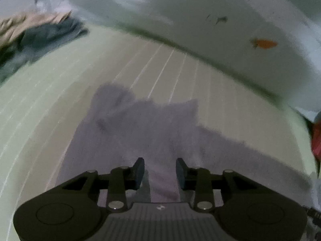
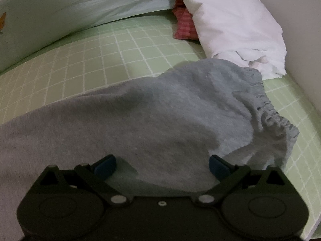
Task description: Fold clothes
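A grey garment with an elastic waistband lies spread on a green checked bed sheet. In the right wrist view the garment fills the middle and my right gripper is open just above it, its blue pads on either side of a fold. In the left wrist view, which is blurred, the same grey garment lies ahead and under my left gripper, whose jaws stand apart with cloth seen between them.
A pale quilt with an orange print lies along the far side. A white cloth and a red checked cloth sit at the far right. A heap of dark and beige clothes lies far left. A white wall borders the right.
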{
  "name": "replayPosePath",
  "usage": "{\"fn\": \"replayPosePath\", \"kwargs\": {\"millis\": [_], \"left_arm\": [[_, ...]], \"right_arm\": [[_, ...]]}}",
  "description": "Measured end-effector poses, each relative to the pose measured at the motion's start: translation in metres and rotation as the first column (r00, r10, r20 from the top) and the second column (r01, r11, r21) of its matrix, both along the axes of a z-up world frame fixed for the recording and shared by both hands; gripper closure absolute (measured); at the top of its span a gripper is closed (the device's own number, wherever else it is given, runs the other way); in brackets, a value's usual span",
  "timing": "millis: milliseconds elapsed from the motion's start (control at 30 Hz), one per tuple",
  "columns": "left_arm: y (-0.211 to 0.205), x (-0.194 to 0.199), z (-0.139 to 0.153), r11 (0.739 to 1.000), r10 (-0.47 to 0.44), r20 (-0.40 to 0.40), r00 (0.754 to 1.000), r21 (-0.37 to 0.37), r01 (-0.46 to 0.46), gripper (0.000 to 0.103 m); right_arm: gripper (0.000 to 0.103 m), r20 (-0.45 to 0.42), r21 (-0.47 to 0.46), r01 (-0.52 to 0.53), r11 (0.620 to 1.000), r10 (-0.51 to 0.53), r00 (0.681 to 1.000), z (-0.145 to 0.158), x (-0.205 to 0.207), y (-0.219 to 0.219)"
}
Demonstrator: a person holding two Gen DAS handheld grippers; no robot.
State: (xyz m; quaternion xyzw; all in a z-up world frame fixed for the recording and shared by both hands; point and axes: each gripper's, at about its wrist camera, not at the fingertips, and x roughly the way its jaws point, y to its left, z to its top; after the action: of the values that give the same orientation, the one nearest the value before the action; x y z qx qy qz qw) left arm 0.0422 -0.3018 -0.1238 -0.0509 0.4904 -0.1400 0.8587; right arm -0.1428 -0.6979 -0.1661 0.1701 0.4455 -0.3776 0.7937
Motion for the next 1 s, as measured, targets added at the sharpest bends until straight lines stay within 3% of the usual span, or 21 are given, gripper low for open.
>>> {"fn": "replayPosePath", "kwargs": {"millis": [167,333,500,567,633,800,1000], "left_arm": [[0.004,-0.020,-0.014,0.999,-0.017,-0.085,0.996,-0.045,0.013,0.069],[-0.017,-0.031,-0.023,0.973,-0.181,-0.176,0.968,-0.177,0.150,0.068],[-0.029,-0.039,-0.018,0.965,-0.233,-0.141,0.962,-0.160,0.210,0.065],[-0.021,-0.039,-0.012,0.965,-0.211,-0.125,0.970,-0.185,0.186,0.061],[-0.013,-0.032,-0.006,0.979,-0.146,-0.102,0.984,-0.158,0.128,0.051],[0.007,-0.003,-0.004,0.997,0.047,-0.075,0.996,-0.058,-0.051,0.051],[0.014,0.038,-0.015,0.989,0.147,-0.045,0.988,-0.008,-0.148,0.051]], "right_arm": [[0.002,0.001,0.001,-0.022,1.000,0.022,1.000,0.000,0.000,0.003],[0.002,0.006,0.003,-0.035,0.999,0.035,0.999,0.001,-0.005,0.006],[0.002,0.013,0.001,-0.046,0.999,0.046,0.999,0.002,-0.013,0.009],[0.002,0.015,0.002,-0.044,0.999,0.044,0.999,0.003,-0.015,0.008],[0.002,0.016,0.005,-0.037,0.999,0.037,0.999,0.003,-0.015,0.006],[0.002,0.010,0.004,-0.035,0.999,0.035,0.999,0.003,-0.010,0.003],[0.002,0.001,0.003,-0.045,0.999,0.045,0.999,0.001,-0.005,0.002]]}}
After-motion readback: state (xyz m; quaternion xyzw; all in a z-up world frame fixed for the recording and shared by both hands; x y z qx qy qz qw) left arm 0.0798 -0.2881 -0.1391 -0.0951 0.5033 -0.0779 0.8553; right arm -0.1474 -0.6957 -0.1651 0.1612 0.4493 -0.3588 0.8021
